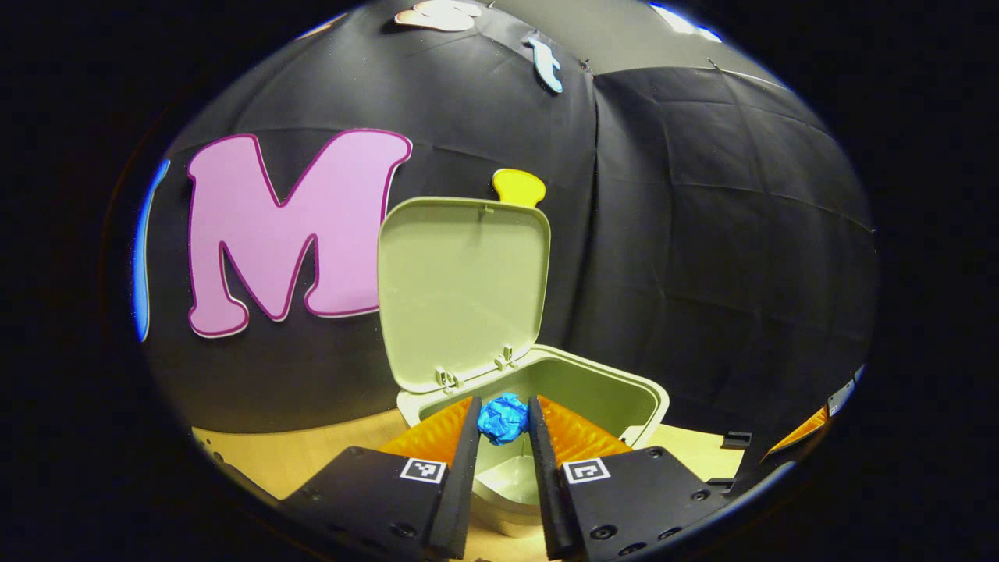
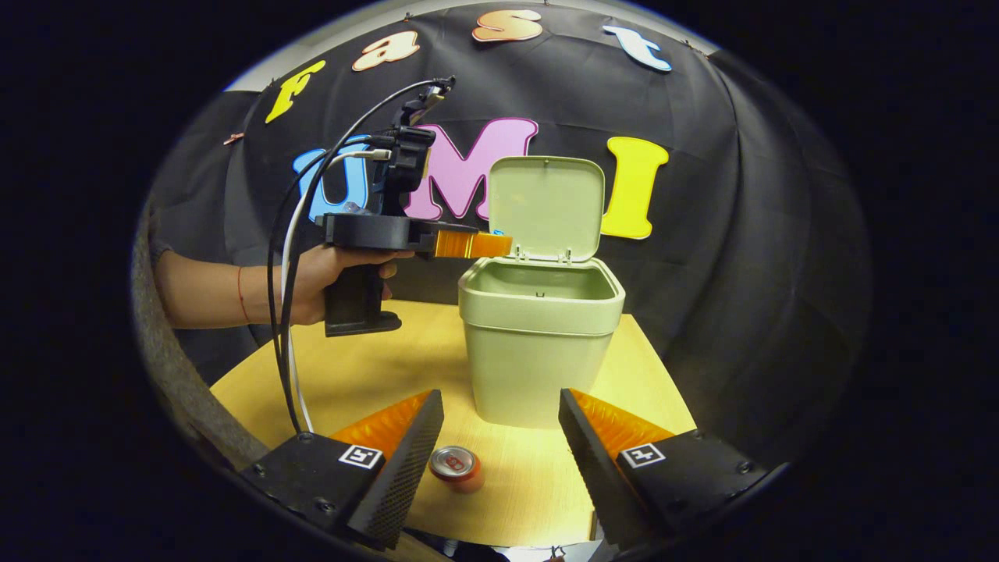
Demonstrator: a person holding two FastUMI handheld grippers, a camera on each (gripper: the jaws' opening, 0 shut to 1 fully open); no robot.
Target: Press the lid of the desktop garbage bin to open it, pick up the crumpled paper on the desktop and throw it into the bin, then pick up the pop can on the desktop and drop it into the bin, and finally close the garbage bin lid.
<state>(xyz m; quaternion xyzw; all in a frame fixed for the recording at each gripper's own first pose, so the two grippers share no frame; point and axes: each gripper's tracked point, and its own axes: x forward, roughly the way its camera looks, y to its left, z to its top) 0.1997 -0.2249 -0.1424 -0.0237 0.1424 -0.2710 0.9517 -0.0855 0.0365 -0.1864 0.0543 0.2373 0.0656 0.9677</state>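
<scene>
Left gripper view: left tongs clamp the crumpled paper directly above the open bin; right tongs, apart, hang near the pop can.

We see yellow wooden tabletop with rounded near edge, light grain, bare toward the left side. Black cloth backdrop hangs behind it, creased, with vertical seam where two panels meet. Black and white cables loop up over the left side and drop down to table level. Grey fuzzy strip runs along the far left edge, can't tell what it is.
</scene>
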